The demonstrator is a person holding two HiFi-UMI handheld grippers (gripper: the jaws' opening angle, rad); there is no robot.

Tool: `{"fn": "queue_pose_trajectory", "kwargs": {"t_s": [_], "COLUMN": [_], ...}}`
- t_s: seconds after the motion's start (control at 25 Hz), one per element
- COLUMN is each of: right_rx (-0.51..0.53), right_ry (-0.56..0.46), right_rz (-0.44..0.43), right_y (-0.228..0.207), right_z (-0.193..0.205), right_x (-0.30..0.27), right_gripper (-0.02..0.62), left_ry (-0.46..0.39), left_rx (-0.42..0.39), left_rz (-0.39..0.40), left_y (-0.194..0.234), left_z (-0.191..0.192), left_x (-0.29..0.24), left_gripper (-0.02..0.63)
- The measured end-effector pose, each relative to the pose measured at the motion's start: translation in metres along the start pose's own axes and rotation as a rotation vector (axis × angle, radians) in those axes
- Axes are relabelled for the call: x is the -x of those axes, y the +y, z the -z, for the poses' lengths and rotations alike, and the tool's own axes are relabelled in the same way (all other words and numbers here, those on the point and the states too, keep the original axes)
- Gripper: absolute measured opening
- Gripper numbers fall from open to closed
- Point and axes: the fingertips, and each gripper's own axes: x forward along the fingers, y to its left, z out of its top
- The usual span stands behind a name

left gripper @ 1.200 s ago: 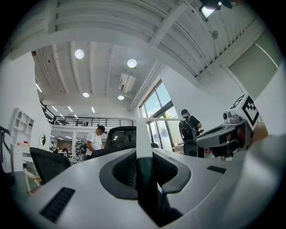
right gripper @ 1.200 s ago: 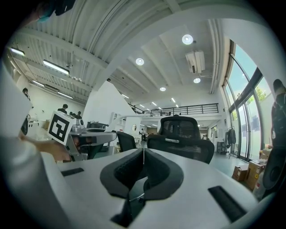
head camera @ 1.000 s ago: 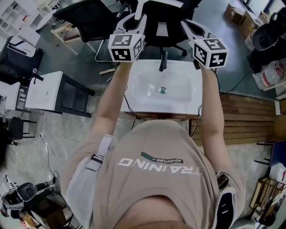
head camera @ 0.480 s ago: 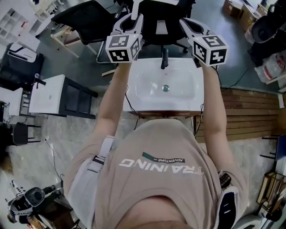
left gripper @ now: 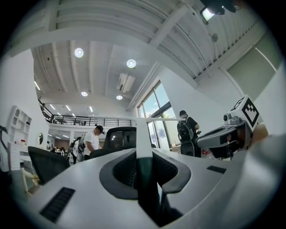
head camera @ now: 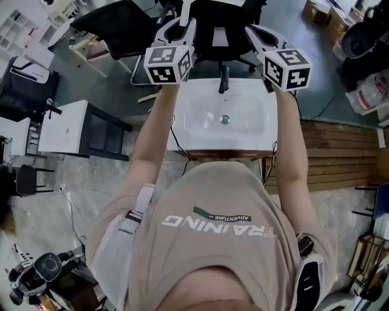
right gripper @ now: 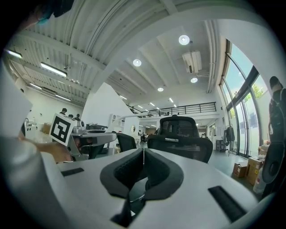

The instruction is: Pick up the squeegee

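Observation:
My left gripper (head camera: 181,23) is raised in front of me at the head view's upper left, its marker cube (head camera: 168,64) facing up. It is shut on the squeegee (left gripper: 144,136): a white handle stands upright between the jaws, with a thin white crossbar on top and a dark green part lower down. In the head view only a white bit of the squeegee (head camera: 186,8) shows at the top edge. My right gripper (head camera: 256,31) is held level beside it, to the right. Its jaws (right gripper: 143,154) meet along a thin line with nothing between them.
Below both grippers stands a white sink (head camera: 200,136) with a black faucet (head camera: 223,80) and a round drain (head camera: 225,119). A black office chair (head camera: 219,36) is behind it. A white cabinet (head camera: 61,129) stands left, wooden planks (head camera: 334,152) lie right. People stand in the distance.
The head view has shifted slightly. Both grippers keep their place above the sink, and the left gripper's hold on the squeegee is unchanged.

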Motion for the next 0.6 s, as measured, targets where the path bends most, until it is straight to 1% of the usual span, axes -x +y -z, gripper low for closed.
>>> {"fn": "queue_pose_trajectory", "kwargs": {"t_s": [0.28,0.6], "right_rx": [0.0,0.003], "right_ry": [0.007,0.008], "right_rz": [-0.004,0.002], "right_y": [0.0004,-0.0021], "right_z": [0.0019,0.0019], "right_x": [0.0012,0.0015], "right_gripper": [0.034,0.032], "left_ry": [0.009,0.007], "left_rx": [0.002,0.002], "left_rz": [-0.008,0.004], "left_y": [0.0033,-0.0001], "left_z": [0.0047,0.0031], "left_x": [0.0013,-0.0032], "left_gripper": [0.084,0.084]}}
